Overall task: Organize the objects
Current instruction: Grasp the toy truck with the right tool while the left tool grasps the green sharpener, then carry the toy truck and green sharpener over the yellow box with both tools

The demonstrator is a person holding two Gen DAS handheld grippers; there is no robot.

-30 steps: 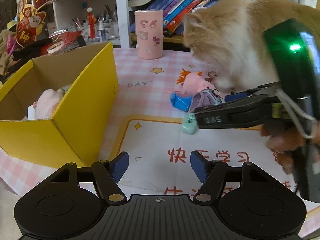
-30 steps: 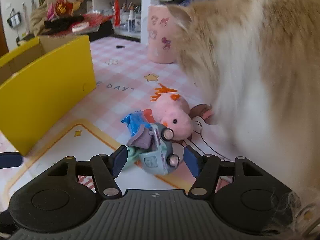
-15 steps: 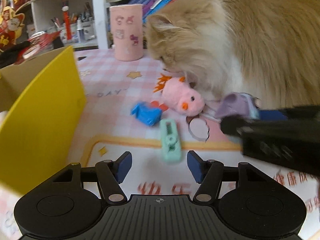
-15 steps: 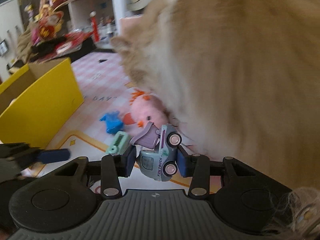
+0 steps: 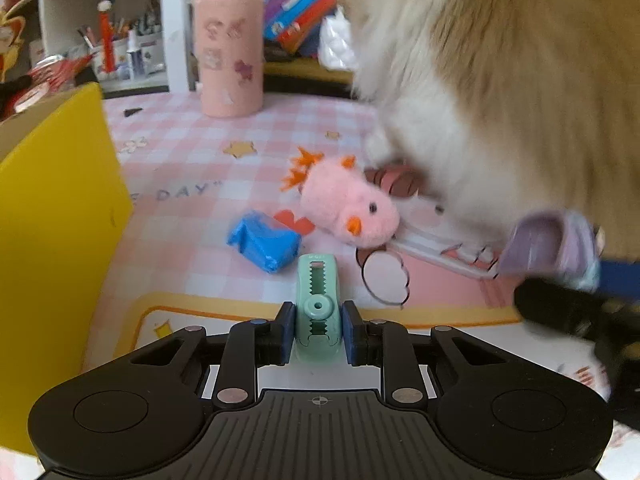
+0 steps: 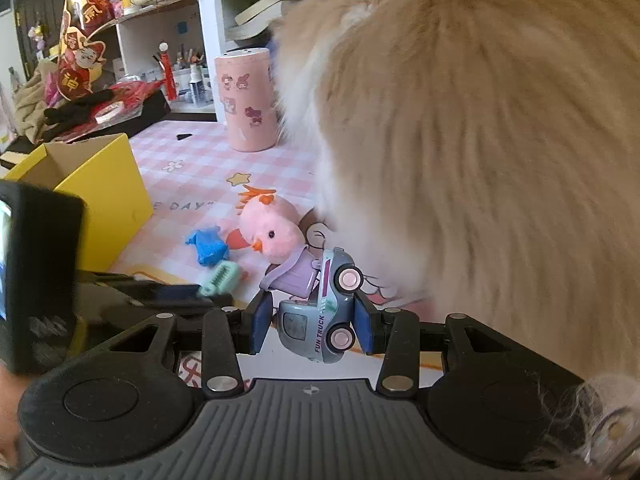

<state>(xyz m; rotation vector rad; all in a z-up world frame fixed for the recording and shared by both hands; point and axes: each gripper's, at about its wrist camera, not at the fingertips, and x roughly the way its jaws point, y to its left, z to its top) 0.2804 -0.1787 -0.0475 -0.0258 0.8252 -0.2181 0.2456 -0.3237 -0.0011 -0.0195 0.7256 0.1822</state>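
Left tool (image 5: pixel 318 332): jaws closing on the mint clip (image 5: pixel 318 304), pads at its sides, lower centre of frame.
Right tool (image 6: pixel 314 322): grips the toy truck (image 6: pixel 320 308), tilted on end, lower centre.
Counter (image 5: pixel 192 148): pink chick plush (image 5: pixel 348 210), blue toy (image 5: pixel 264 246) mid-frame.
Yellow box (image 5: pixel 52 216): left edge.
Cat (image 6: pixel 480 160): fills the right.

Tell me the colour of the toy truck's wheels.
The toy truck has pale pink wheels with dark rims, clearest in the right wrist view.

box (image 5: pixel 60 208) yellow | cloth (image 5: pixel 192 152) pink-white check | chick (image 5: pixel 348 208) pink | clip (image 5: pixel 318 300) mint
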